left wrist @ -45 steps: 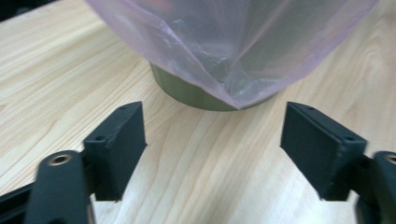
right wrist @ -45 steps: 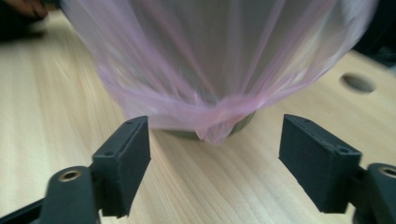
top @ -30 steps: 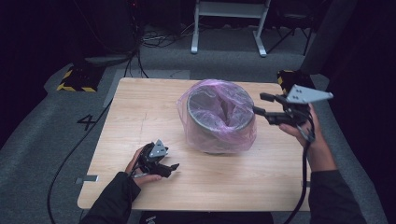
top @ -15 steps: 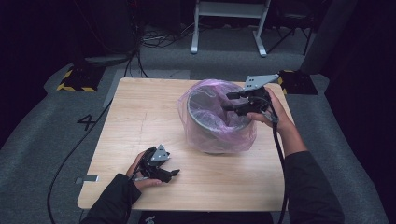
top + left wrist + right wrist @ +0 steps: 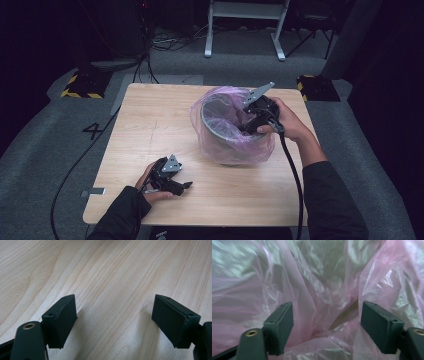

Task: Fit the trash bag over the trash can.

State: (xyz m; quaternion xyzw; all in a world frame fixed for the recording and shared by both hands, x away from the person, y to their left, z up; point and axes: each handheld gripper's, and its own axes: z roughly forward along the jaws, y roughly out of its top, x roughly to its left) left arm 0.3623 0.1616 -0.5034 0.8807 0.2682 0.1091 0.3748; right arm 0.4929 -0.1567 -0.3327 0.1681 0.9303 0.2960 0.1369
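Reaching into the bin (image 5: 235, 132), we had the right gripper (image 5: 252, 120) over its right rim, jaws just opening and spread wide, nothing pinched; crinkled, glossy pink liner (image 5: 319, 290) lay between and behind the flat black pads (image 5: 280, 327). Bin was round, grey, metal-looking, standing right of centre on the pale wood-grain table (image 5: 150, 125), liner draped over the rim in translucent folds. Left gripper (image 5: 172, 180) rested near the table's front-left edge, jaws spread over bare wood, holding nothing.
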